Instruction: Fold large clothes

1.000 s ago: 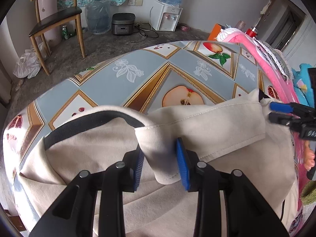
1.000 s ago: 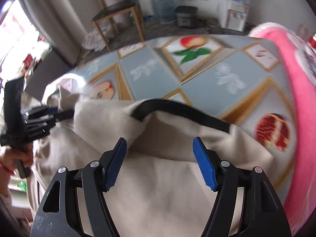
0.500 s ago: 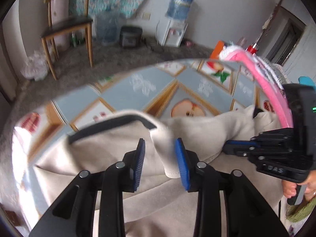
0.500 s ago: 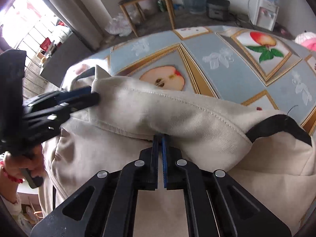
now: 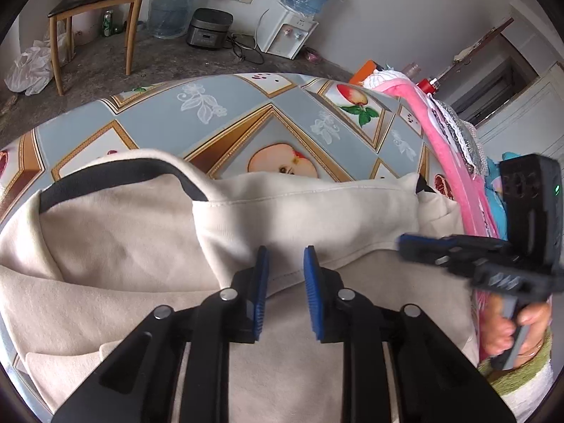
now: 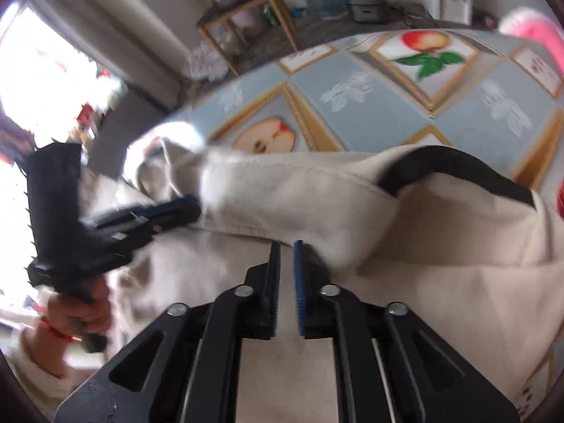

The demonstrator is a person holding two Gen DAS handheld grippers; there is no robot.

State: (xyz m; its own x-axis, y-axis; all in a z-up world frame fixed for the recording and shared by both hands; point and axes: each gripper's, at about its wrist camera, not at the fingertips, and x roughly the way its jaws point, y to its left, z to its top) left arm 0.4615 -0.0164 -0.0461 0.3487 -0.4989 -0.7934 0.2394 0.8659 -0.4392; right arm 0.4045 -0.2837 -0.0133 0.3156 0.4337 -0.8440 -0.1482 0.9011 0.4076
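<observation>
A large cream garment [image 5: 116,246] with a black-trimmed neckline [image 5: 116,174] lies on the fruit-patterned table [image 5: 225,120]. A sleeve [image 5: 306,208] is folded across its upper part. My left gripper [image 5: 283,259] is open, its blue pads [image 5: 261,282] just off the sleeve's lower edge. My right gripper [image 6: 286,252] is open by a narrow gap at the sleeve's lower edge [image 6: 317,246], with no cloth between the pads. It also shows in the left wrist view [image 5: 409,243] at the sleeve's right end. The garment [image 6: 440,253] fills the right wrist view.
A pink cloth pile [image 5: 444,148] lies along the table's right edge. Beyond the table stand a wooden chair [image 5: 95,3], a water dispenser [image 5: 292,31], a rice cooker [image 5: 208,28] and a water jug [image 5: 169,10] on the floor.
The right gripper, shut on the sleeve half a second ago, has opened slightly and let it go. The left gripper has slid along the sleeve's edge, which now lies flat.
</observation>
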